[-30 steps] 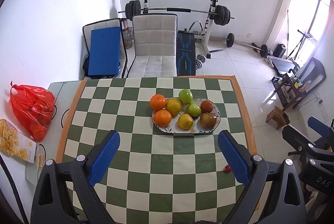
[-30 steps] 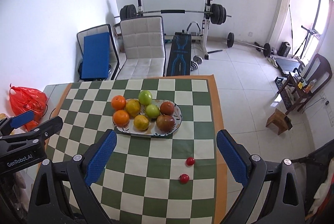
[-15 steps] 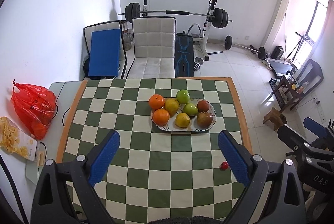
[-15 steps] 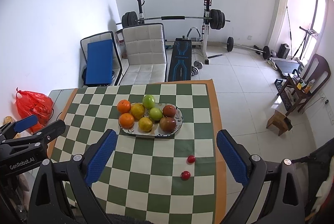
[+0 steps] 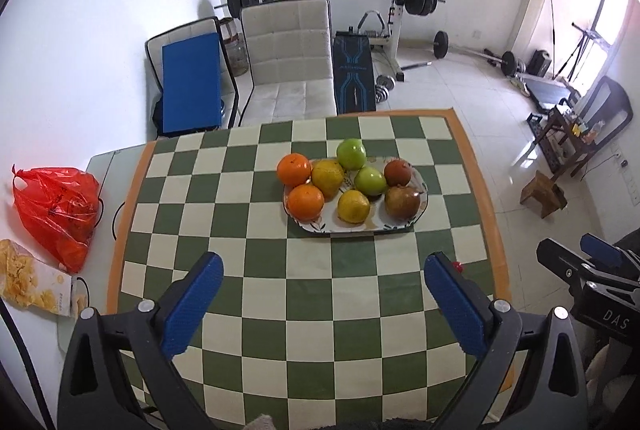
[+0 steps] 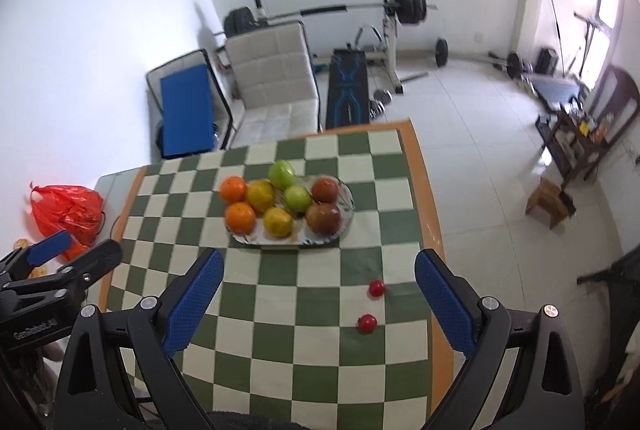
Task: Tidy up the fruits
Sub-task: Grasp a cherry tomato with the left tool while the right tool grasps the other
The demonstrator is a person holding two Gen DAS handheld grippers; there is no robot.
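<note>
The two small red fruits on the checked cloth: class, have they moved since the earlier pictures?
No. Both red fruits keep their squares on the checked cloth.

A plate (image 5: 404, 228) of fruit (image 5: 352, 205) sits on the table (image 5: 280, 310), toward its far side. Two small fruits (image 6: 372, 306) lie on the table near the plate's right end, close to the right edge. A bag (image 5: 56, 205) and a box (image 5: 32, 280) lie left of the table; a chair (image 5: 288, 69) stands behind it.
</note>
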